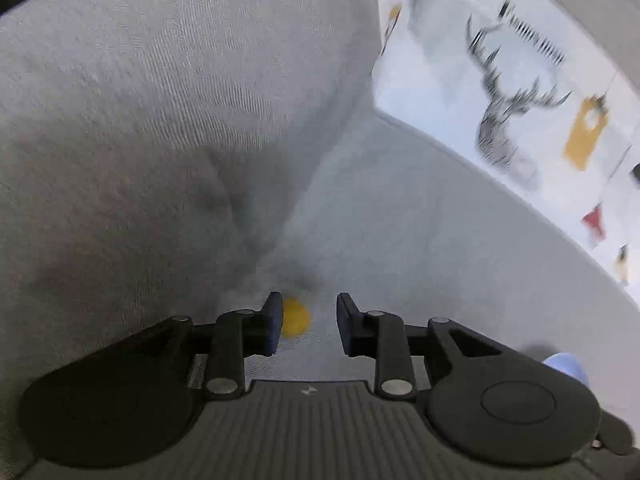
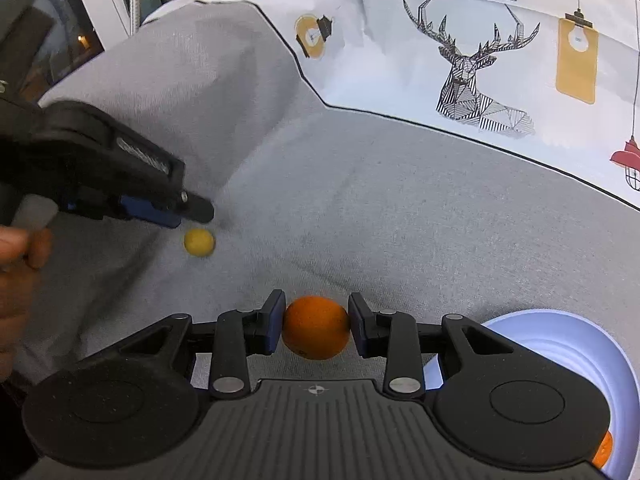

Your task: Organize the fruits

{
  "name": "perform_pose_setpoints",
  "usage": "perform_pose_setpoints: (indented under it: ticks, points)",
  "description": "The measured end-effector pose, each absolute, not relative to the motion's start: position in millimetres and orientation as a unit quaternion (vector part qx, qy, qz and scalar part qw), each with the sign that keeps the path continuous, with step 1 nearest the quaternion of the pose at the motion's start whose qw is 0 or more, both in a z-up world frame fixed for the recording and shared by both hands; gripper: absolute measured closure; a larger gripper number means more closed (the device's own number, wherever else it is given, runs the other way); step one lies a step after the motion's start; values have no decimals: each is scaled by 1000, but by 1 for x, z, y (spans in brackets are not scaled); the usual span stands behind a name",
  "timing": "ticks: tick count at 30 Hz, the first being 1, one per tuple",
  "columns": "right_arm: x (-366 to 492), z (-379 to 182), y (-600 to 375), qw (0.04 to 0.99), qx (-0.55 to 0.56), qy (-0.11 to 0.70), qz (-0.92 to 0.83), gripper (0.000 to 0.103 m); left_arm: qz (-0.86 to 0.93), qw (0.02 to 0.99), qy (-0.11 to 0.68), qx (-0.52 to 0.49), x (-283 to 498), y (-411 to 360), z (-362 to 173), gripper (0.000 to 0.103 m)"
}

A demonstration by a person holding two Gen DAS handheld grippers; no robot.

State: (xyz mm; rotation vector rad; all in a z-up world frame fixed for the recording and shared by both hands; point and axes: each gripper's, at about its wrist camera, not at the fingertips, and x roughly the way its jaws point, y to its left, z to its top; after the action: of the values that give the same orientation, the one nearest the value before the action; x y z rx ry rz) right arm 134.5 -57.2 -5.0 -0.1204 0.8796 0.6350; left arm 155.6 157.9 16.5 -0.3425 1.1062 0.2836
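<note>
An orange (image 2: 316, 328) sits between the pads of my right gripper (image 2: 316, 314), which is shut on it just above the grey fabric (image 2: 400, 220). A small yellow fruit (image 2: 199, 242) lies on the grey fabric to the left. My left gripper (image 2: 192, 214) hovers just over it, held by a person's hand (image 2: 16, 248). In the left wrist view, the left gripper (image 1: 310, 318) stands open. The yellow fruit (image 1: 295, 318) shows beside its left finger, well clear of the right one. A pale blue bowl (image 2: 560, 344) at the lower right holds another orange (image 2: 602, 454).
A grey cushion (image 1: 160, 120) rises to the left and behind the yellow fruit. A white cloth printed with a deer and lamps (image 2: 480, 60) covers the back and right. The bowl's rim (image 1: 566, 362) peeks out at the lower right of the left wrist view.
</note>
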Motion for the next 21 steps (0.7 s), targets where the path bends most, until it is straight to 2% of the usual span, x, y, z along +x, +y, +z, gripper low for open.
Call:
perform_pose_setpoints:
  ticks: [2,7,9,10,16,21]
  points:
    - [135,-3,-56,851,-67,422,305,67,140,821,535,-142,160,153,10,68]
    - [134,-5,-56,845,-85,433,304,67,152,809,557,-107,166,147,-3,68]
    - [134,-7,-56,844,-88,435,302,67,156,808,560,-94,168,146,-5,72]
    - [134,-8,-55,843,-90,435,302,67,158,810,557,-90,166,147,-5,74]
    - [128,1,-55,850,-87,417,309,67,126,842,516,-87,154,138,14,75]
    - [115,30,-77,877,-45,376,297,67,92,863,483,-112,128,132,36,75]
